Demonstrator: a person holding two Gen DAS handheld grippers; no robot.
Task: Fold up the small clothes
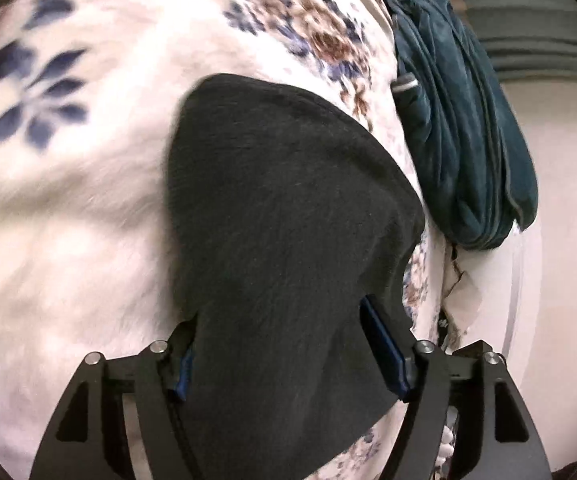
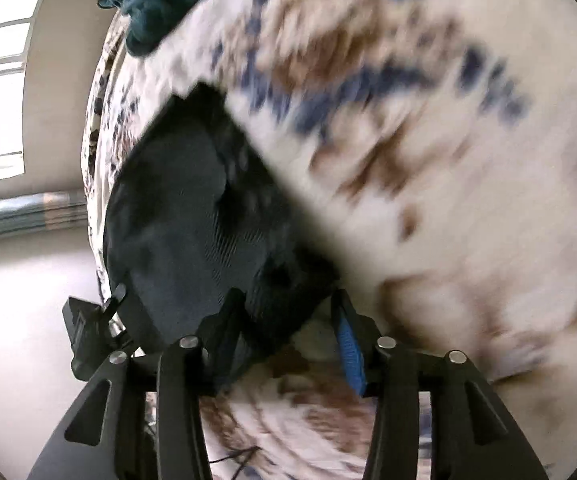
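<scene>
Black garment (image 1: 288, 216) lies on the floral blanket (image 1: 80, 184), near the bed's edge; teal garment (image 1: 464, 136) bunched at far right; left gripper (image 1: 284, 364) jaws apart, black cloth between them, pads not pinching; right gripper (image 2: 288, 340) jaws apart, cloth draped over its left finger (image 2: 224, 332), blue pad (image 2: 350, 348) bare.

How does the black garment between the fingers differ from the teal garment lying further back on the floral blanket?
The black knit garment lies spread fairly flat in one broad piece; the dark teal garment is bunched into rumpled folds. The black one sits mid-blanket, reaching between the left gripper fingers; the teal one lies at the blanket's edge, away from them. Both rest on the white floral blanket.
</scene>
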